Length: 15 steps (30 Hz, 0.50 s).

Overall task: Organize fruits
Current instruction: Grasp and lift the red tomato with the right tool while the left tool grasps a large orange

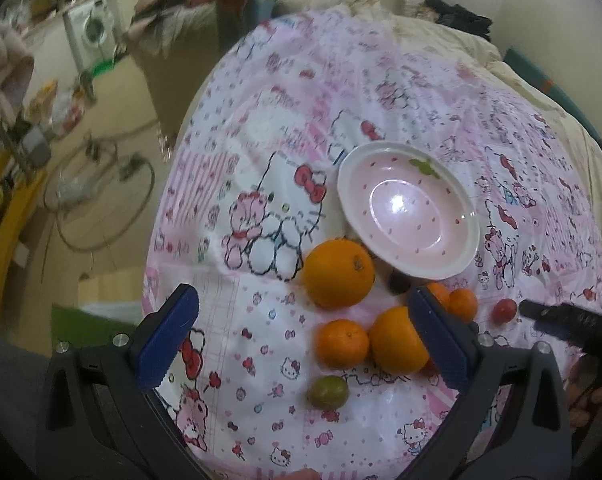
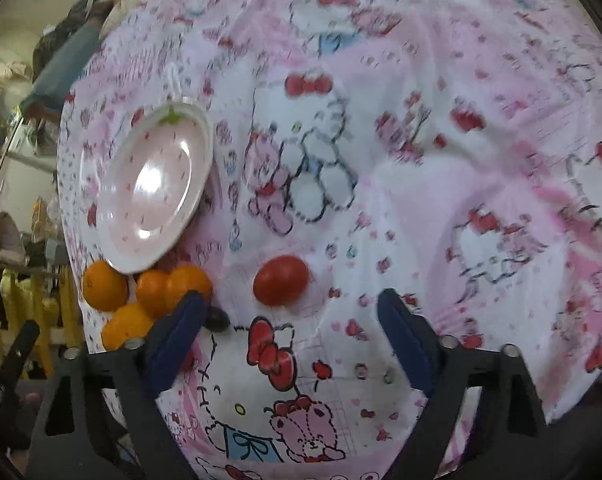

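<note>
The right gripper [image 2: 289,312] is being held with its blue pads apart and nothing between them, angled down at the small red tomato [image 2: 281,280], which is lying alone on the pink cartoon-print cloth [image 2: 441,184] just ahead of the fingertips. A slip is being risked here: the tomato is round and smooth, and it could be nudged into a roll across the soft, wrinkled cloth if one pad is brought against it first. A small dark fruit [image 2: 217,317] is sitting just beside the left pad and could be knocked aside. The left gripper [image 1: 301,320] is likewise being held apart and empty over the oranges [image 1: 339,272] and a greenish fruit [image 1: 327,391]. The strawberry-patterned plate [image 1: 461,256], judged the destination, is still being left empty, and its rim is being crowded by the largest orange.
</note>
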Each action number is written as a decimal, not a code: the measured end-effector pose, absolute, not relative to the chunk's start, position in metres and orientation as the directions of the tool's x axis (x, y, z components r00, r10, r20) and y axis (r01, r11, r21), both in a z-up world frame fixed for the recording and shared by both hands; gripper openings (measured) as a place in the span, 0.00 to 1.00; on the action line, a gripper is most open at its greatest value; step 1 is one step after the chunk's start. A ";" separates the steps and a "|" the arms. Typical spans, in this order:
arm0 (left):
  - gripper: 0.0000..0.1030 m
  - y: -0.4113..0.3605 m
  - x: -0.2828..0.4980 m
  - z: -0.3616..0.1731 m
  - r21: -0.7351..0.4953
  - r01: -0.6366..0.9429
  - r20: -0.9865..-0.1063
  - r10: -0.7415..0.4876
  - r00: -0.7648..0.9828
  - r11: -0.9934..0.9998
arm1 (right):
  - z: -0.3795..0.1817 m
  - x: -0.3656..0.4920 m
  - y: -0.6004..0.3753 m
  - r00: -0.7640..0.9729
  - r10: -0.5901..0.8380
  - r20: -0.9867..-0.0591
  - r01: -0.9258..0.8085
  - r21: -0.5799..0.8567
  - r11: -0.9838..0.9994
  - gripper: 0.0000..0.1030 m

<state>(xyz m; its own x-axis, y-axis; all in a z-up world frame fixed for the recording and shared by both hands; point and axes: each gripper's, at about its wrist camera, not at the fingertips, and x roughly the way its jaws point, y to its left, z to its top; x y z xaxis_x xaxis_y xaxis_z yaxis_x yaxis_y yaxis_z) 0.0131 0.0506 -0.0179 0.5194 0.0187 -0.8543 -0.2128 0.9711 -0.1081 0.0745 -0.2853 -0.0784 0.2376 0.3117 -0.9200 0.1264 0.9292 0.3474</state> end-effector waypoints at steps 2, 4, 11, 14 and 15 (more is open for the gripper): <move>1.00 0.053 0.014 -0.021 -0.109 -0.227 -0.864 0.021 0.503 0.968 | -0.087 0.076 -0.277 0.214 0.300 -0.929 0.107 0.328 0.939 0.74; 1.00 0.054 0.014 -0.023 -0.109 -0.235 -0.872 0.021 0.490 0.966 | -0.092 0.080 -0.269 0.196 0.296 -0.935 0.084 0.317 0.945 0.69; 1.00 0.056 0.015 -0.027 -0.103 -0.242 -0.880 0.025 0.474 0.965 | -0.104 0.096 -0.251 0.187 0.205 -0.961 0.011 0.211 0.977 0.55; 1.00 0.057 0.017 -0.029 -0.092 -0.248 -0.885 0.035 0.464 0.964 | -0.110 0.095 -0.250 0.173 0.211 -0.962 0.011 0.216 0.976 0.39; 1.00 0.058 0.018 -0.031 -0.086 -0.250 -0.887 0.040 0.459 0.964 | -0.111 0.095 -0.250 0.172 0.213 -0.962 0.012 0.219 0.976 0.39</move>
<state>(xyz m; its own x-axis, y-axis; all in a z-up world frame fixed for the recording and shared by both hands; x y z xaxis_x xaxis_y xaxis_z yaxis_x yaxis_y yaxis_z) 0.0175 0.0575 -0.0306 0.4593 0.0400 -0.8874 -0.2501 0.9644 -0.0860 0.0950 -0.2503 -0.1106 0.1719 0.2135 -0.9617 0.0116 0.9757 0.2186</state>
